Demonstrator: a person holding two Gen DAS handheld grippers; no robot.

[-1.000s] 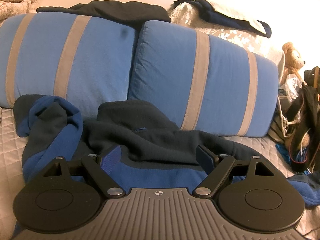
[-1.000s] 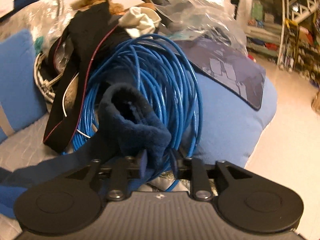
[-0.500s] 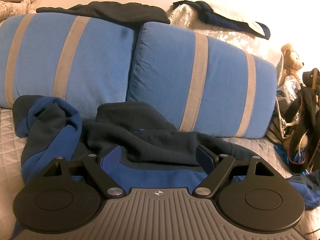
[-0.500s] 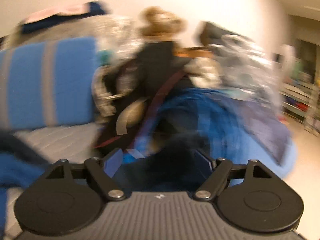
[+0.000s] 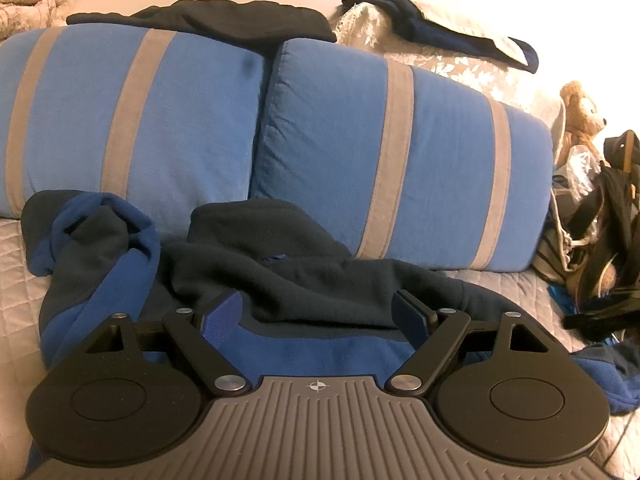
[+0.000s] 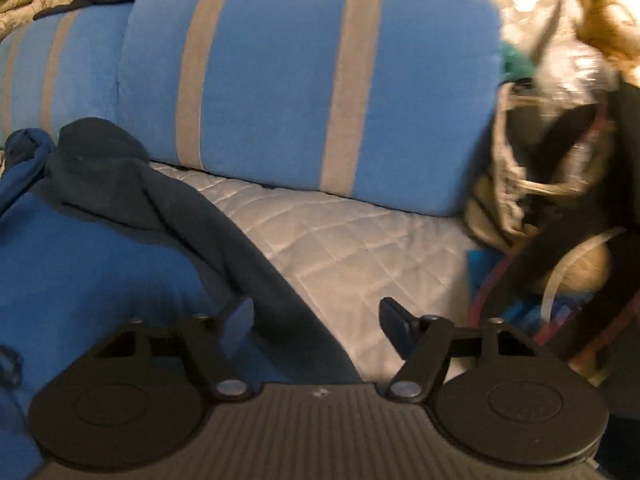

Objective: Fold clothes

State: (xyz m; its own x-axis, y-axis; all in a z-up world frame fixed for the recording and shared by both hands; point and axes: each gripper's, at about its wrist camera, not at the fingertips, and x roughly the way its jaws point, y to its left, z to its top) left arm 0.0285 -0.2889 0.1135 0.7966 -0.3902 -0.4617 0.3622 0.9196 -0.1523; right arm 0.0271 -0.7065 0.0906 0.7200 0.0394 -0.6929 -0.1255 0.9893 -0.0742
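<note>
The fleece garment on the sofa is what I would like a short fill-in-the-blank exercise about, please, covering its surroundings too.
1. The fleece garment is dark navy and bright ____.
2. Each blue cushion behind it carries two vertical ____ stripes.
3. The seat cover under the garment is stitched in a ____ pattern.
4. At the far right, above the clutter, sits a brown ____.

Missing words: blue; grey; quilted diamond; teddy bear

Fleece garment (image 5: 304, 296), navy with royal-blue panels; two cushions (image 5: 400, 152), blue with grey vertical stripes; seat cover (image 6: 360, 240), pale grey diamond quilting; teddy bear (image 5: 582, 108), tan; draped cloth (image 5: 224, 20), black.
</note>
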